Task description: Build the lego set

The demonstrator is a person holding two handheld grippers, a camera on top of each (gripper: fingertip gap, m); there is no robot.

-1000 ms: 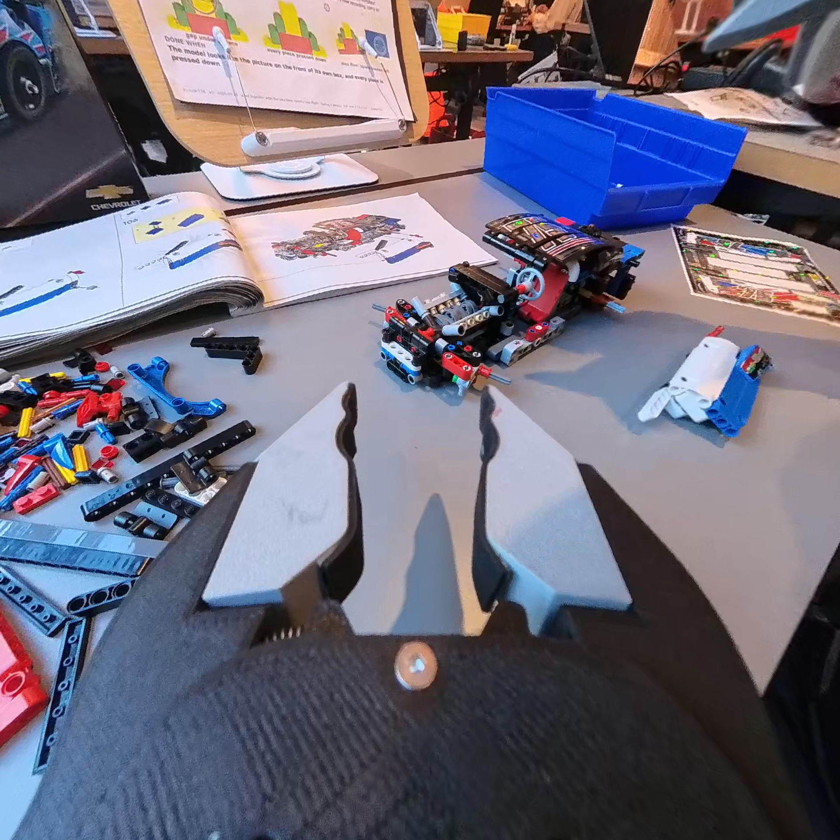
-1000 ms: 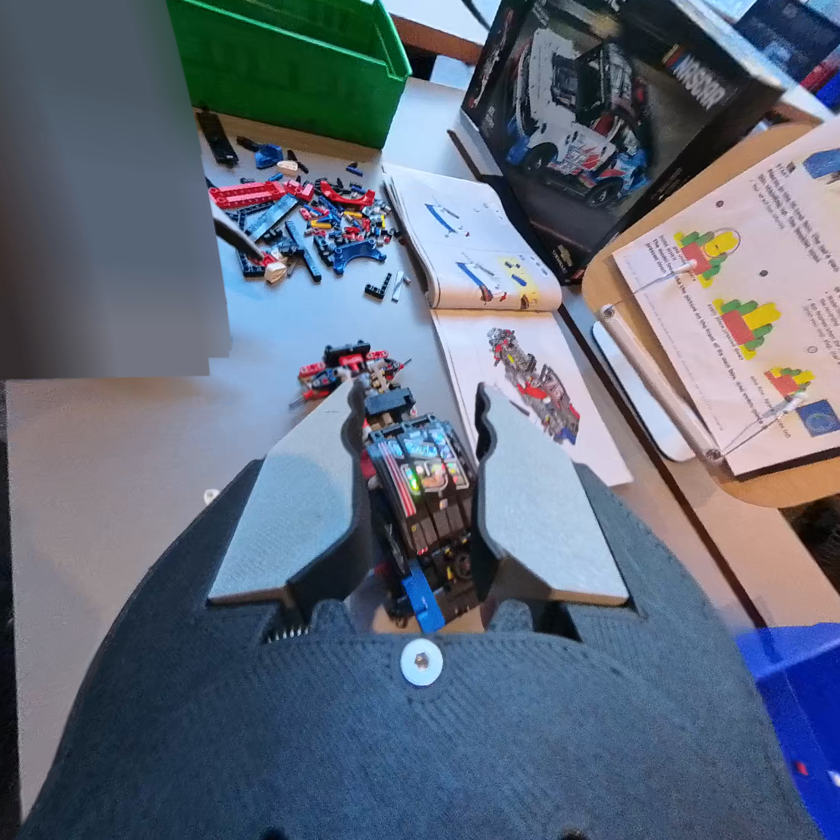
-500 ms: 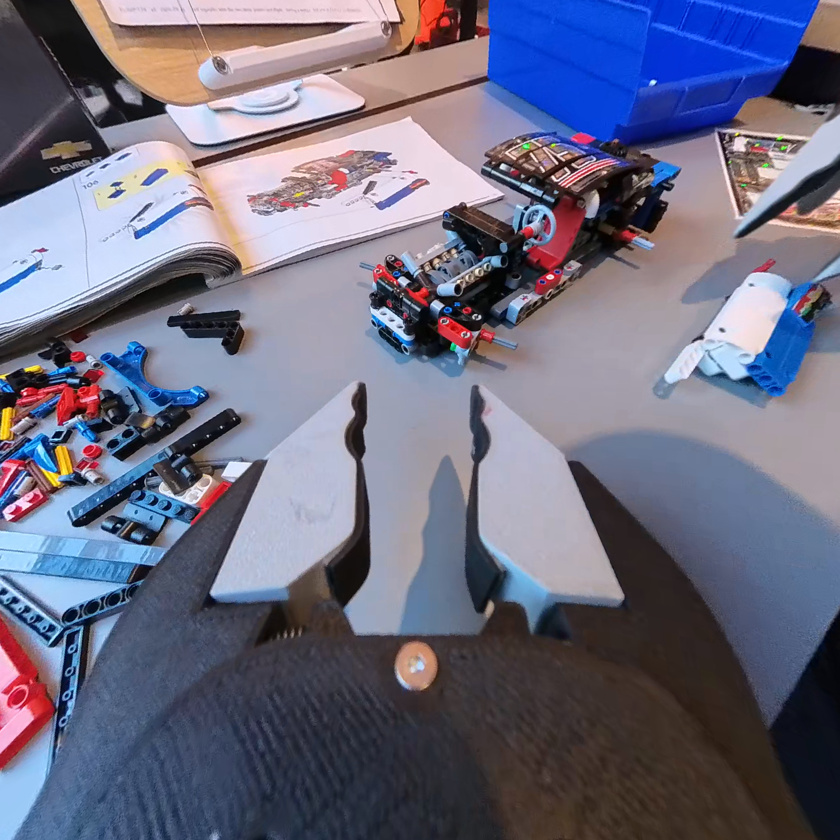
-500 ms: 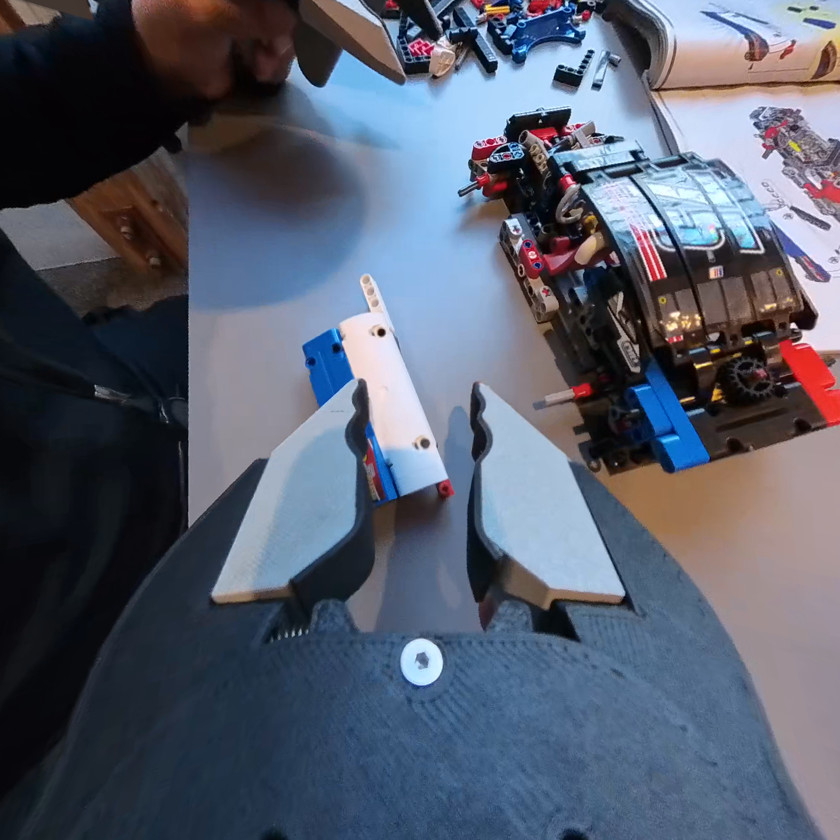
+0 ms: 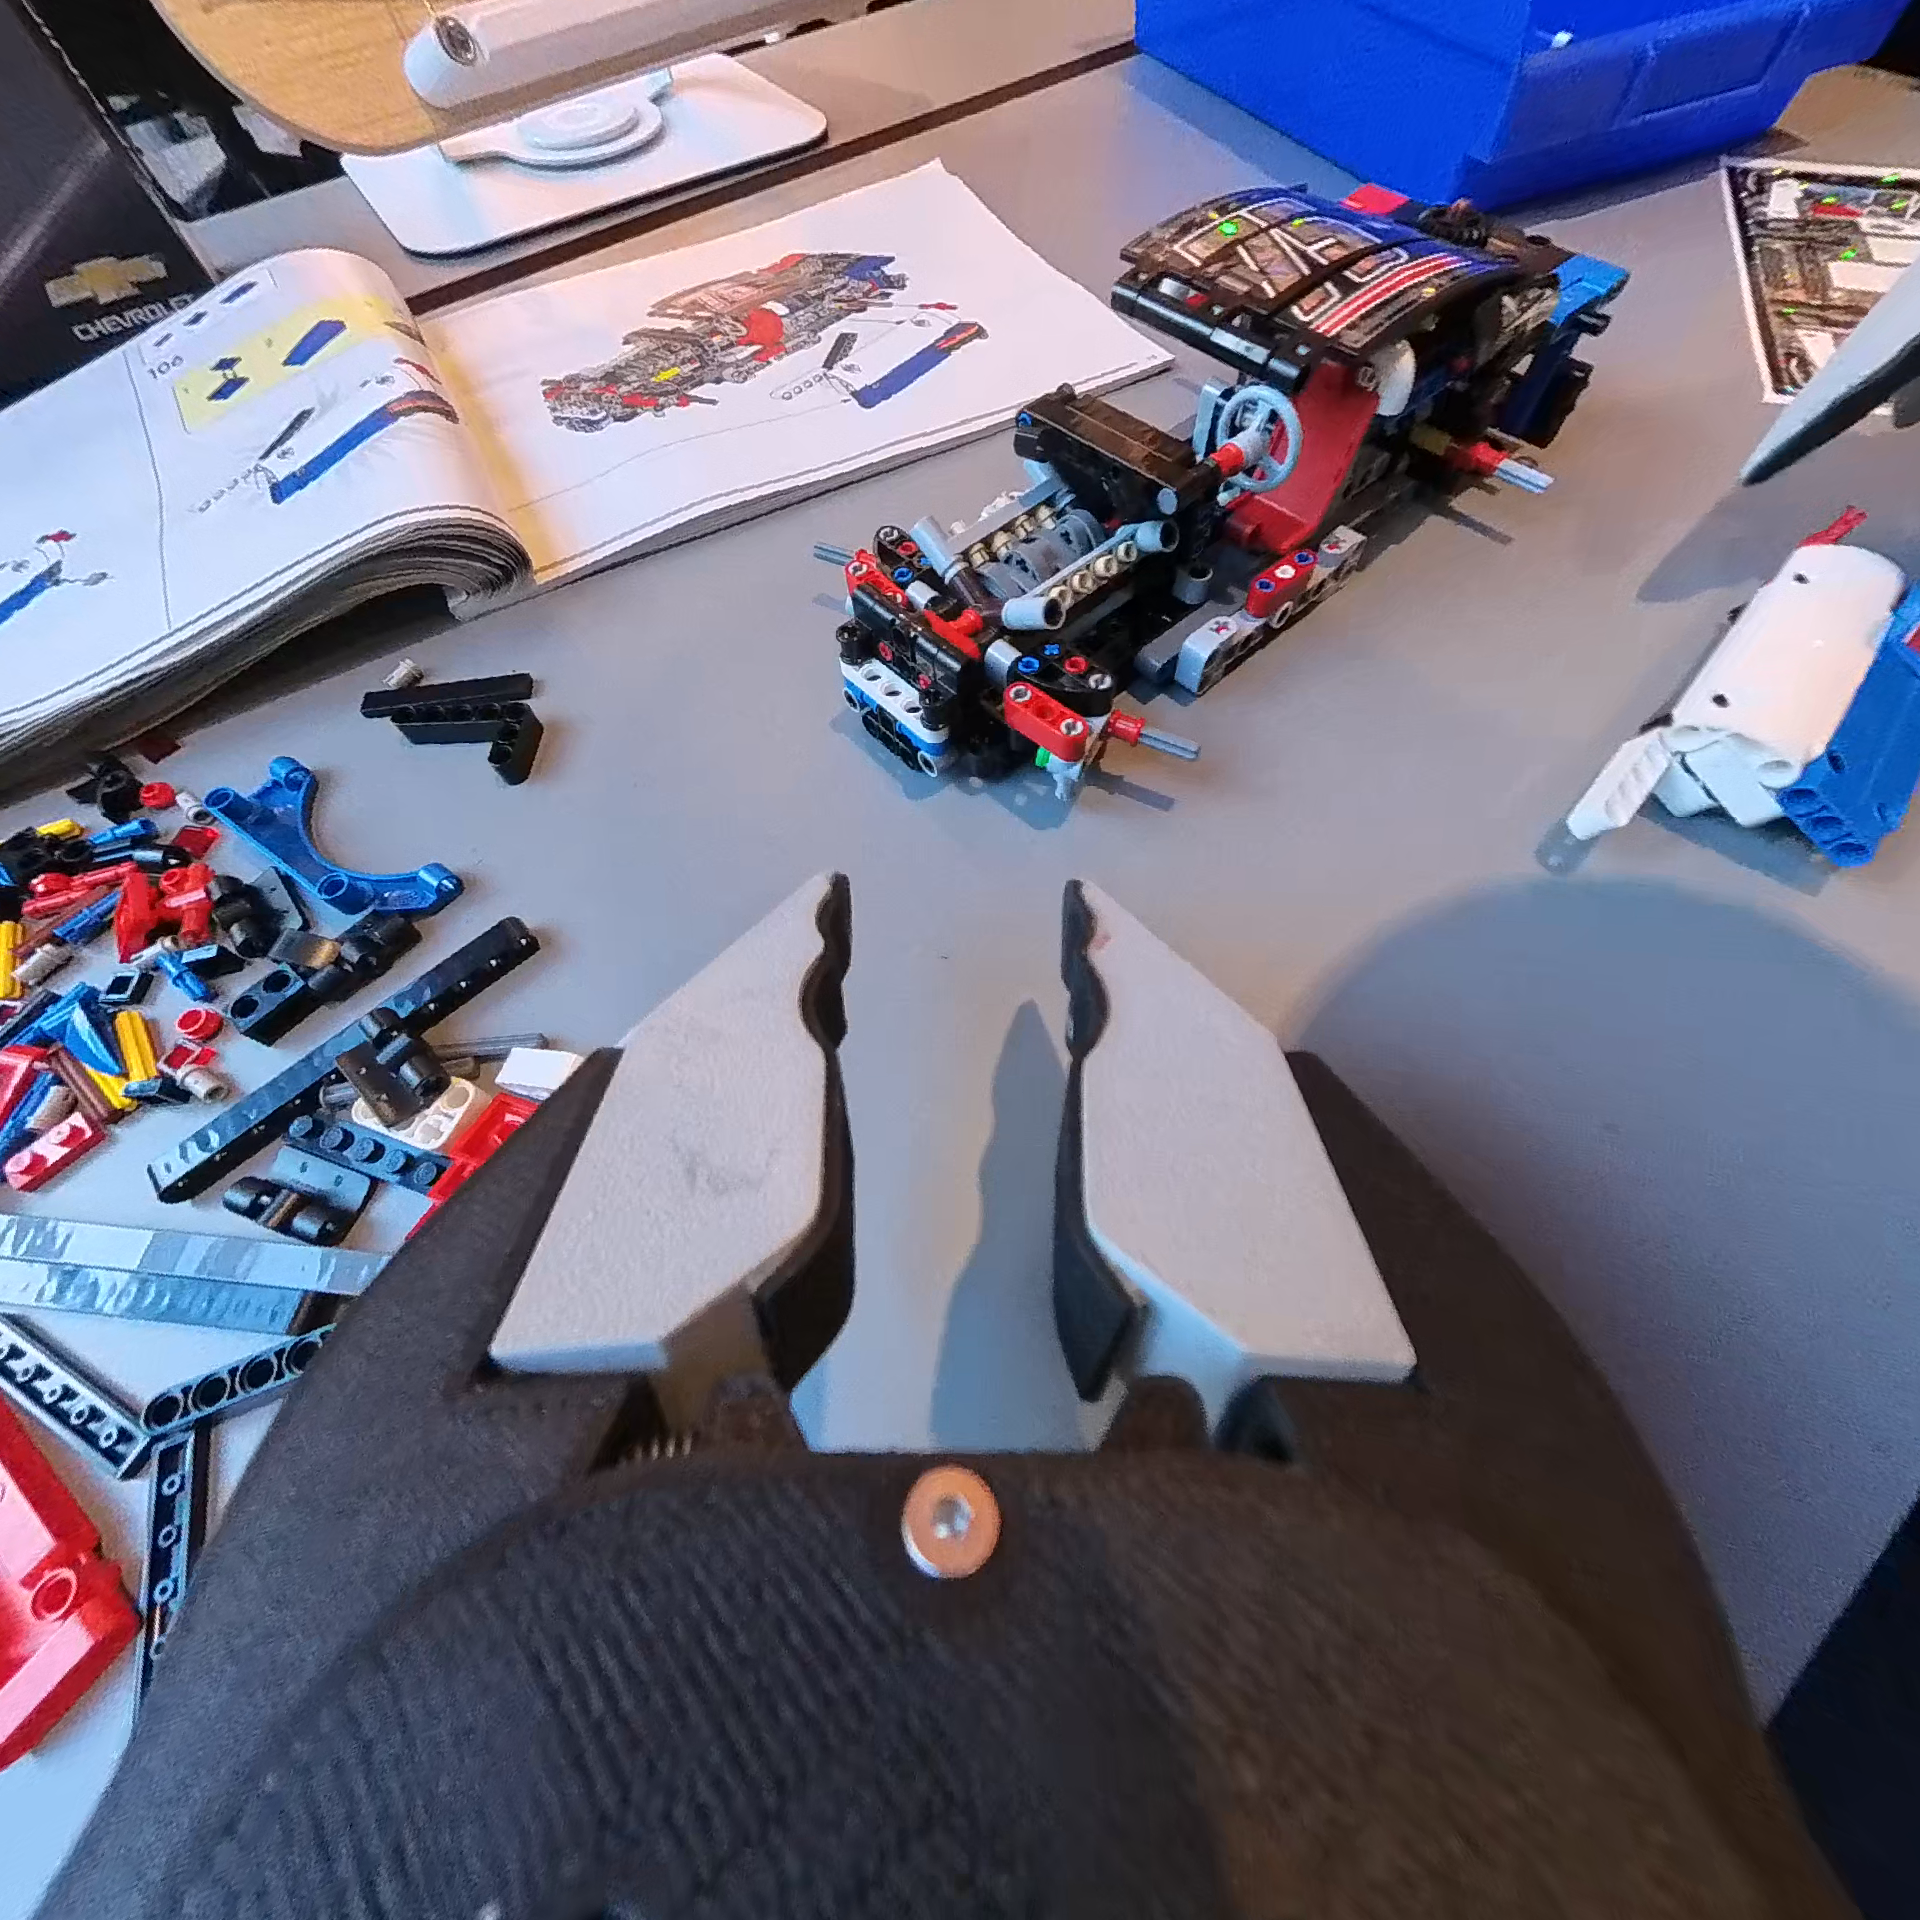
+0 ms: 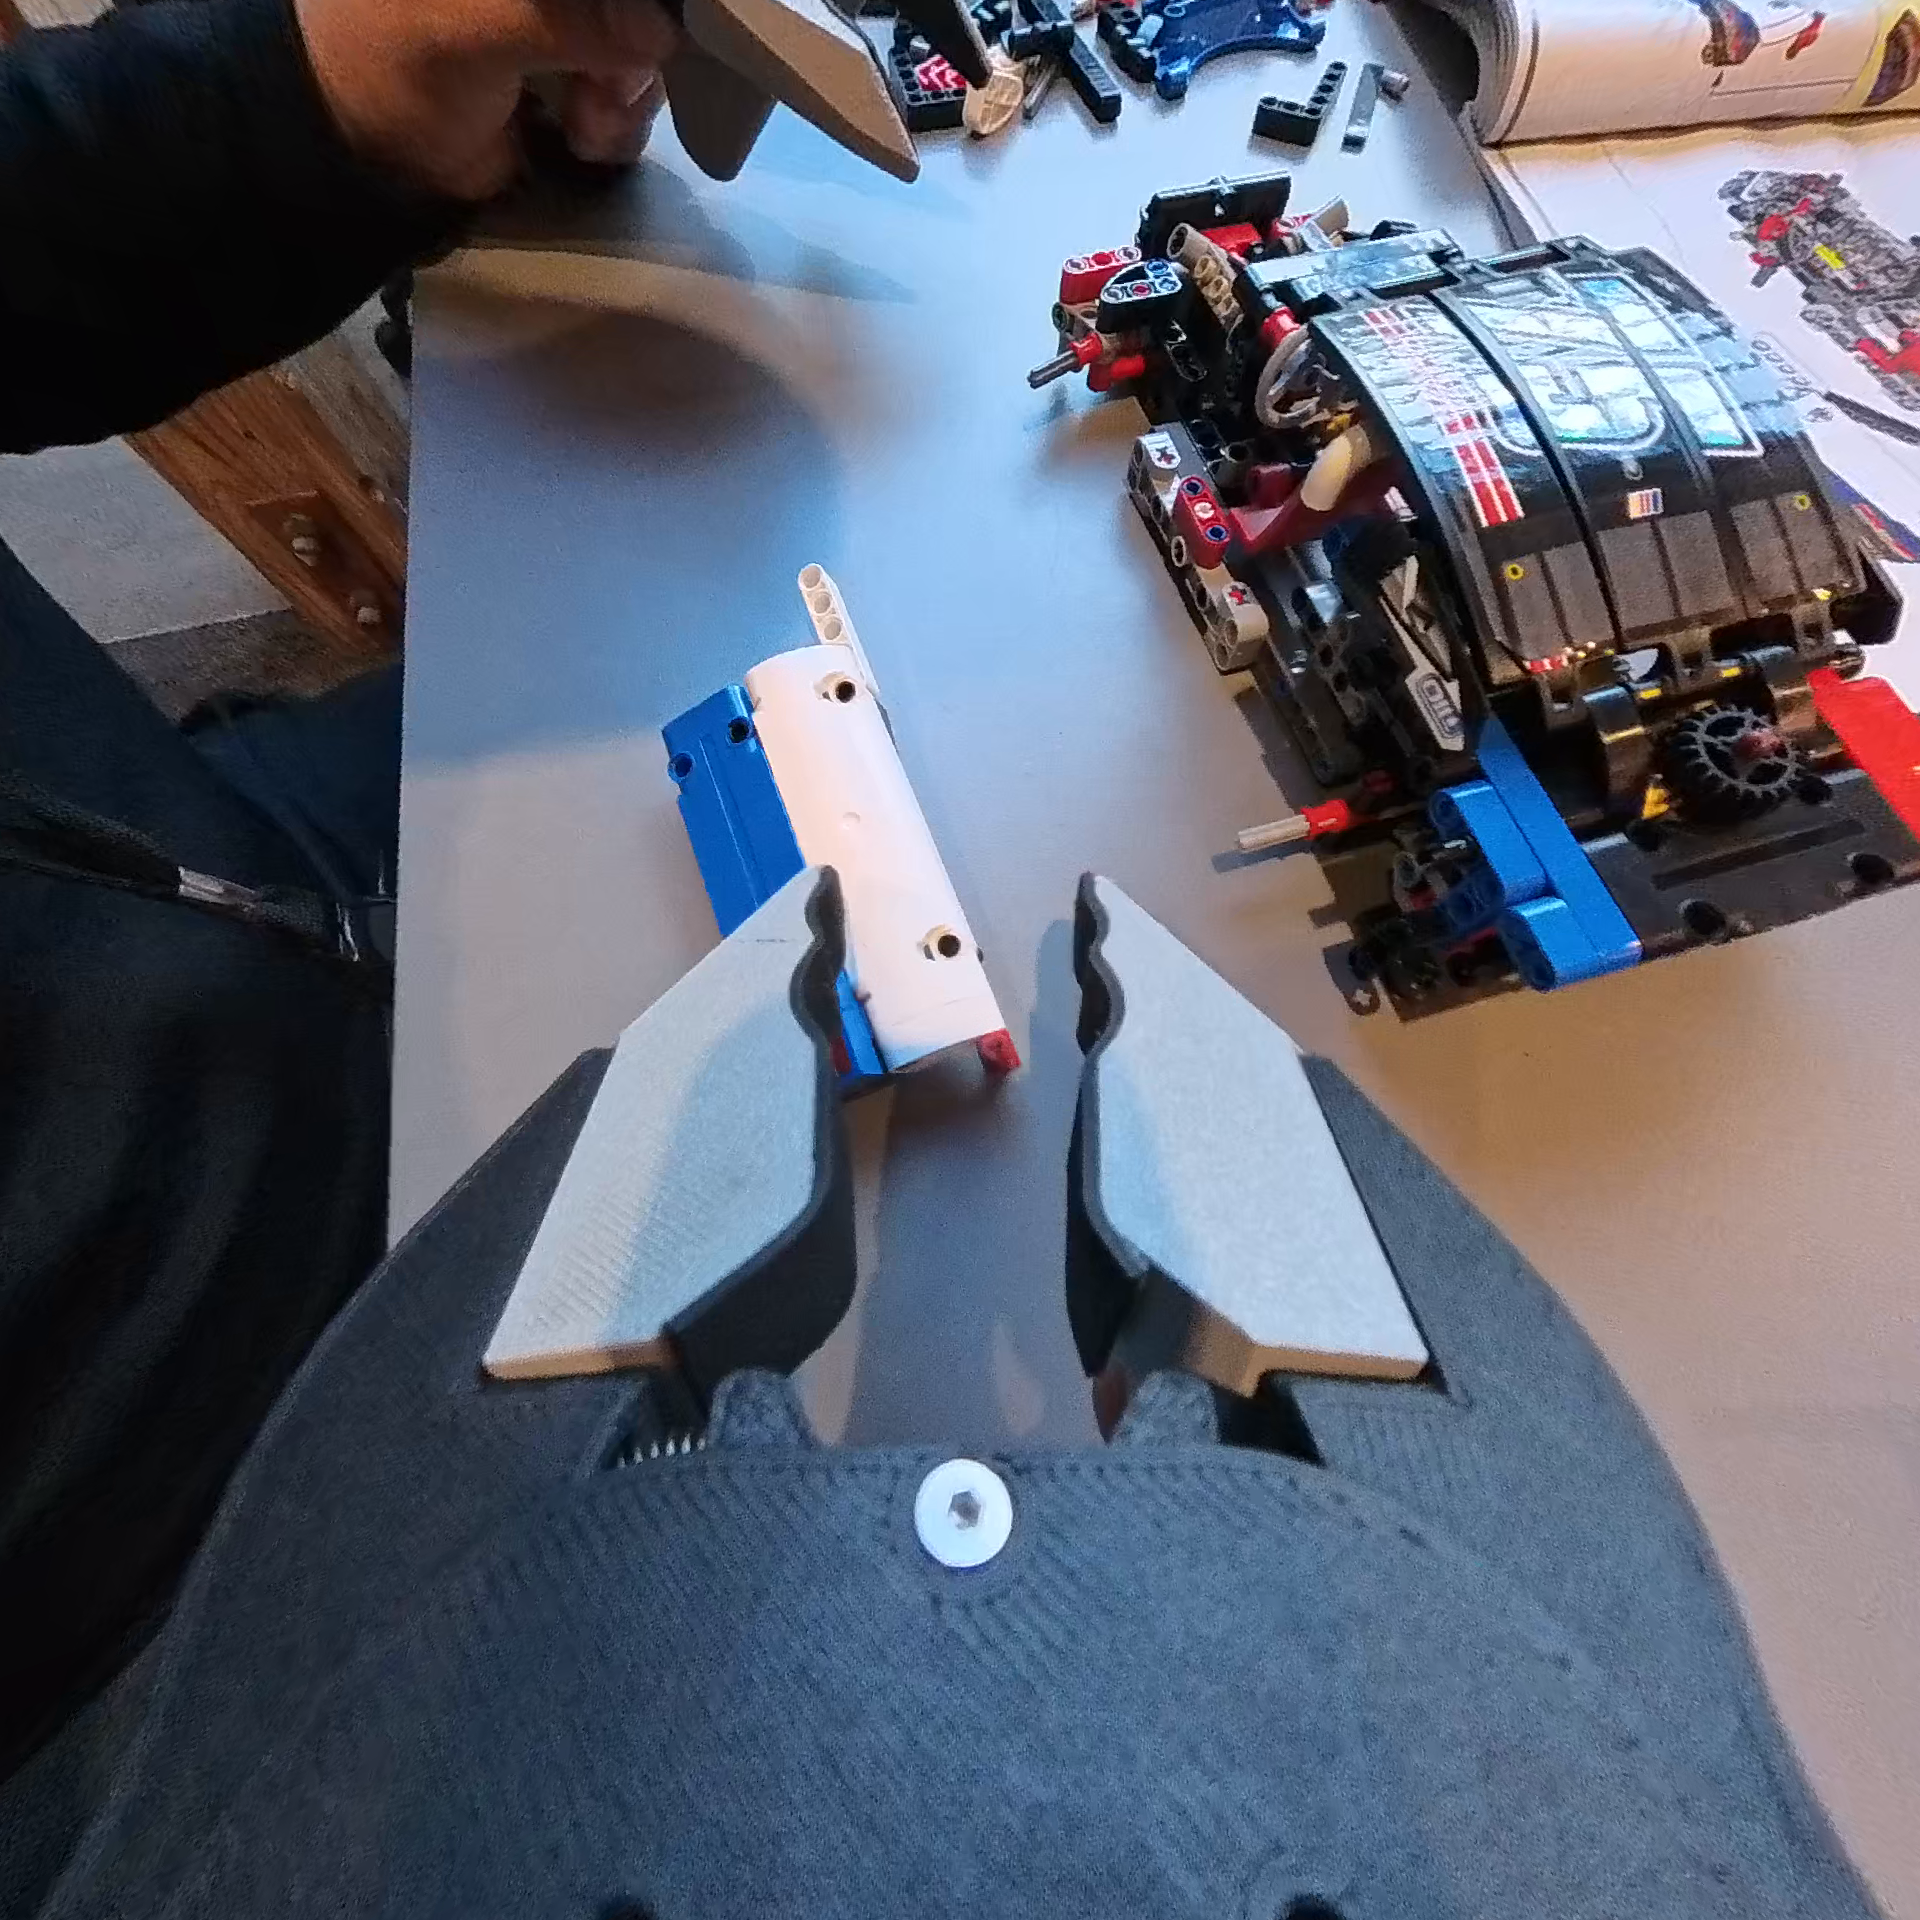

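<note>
This looks like a workroom or lab set up for hobby-style assembly rather than a home. A plain grey flat-topped desk (image 5: pixel 1558 1195) carries everything. A blue plastic storage bin (image 5: pixel 1455 94) of the workshop-shelf kind sits at its far right corner. A wooden-backed document stand on a white base (image 5: pixel 582 135) rises at the far edge, behind a thick open instruction booklet (image 5: pixel 623 343). Loose red, blue and black plastic building pieces (image 5: pixel 187 987) lie sorted in a spread along the left edge. A half-built black, red and blue model car (image 5: pixel 1226 499) stands mid-desk. In the right wrist view, a bare wooden cabinet side (image 6: pixel 281 488) and grey floor (image 6: pixel 83 561) show beyond the desk's near edge.
</note>
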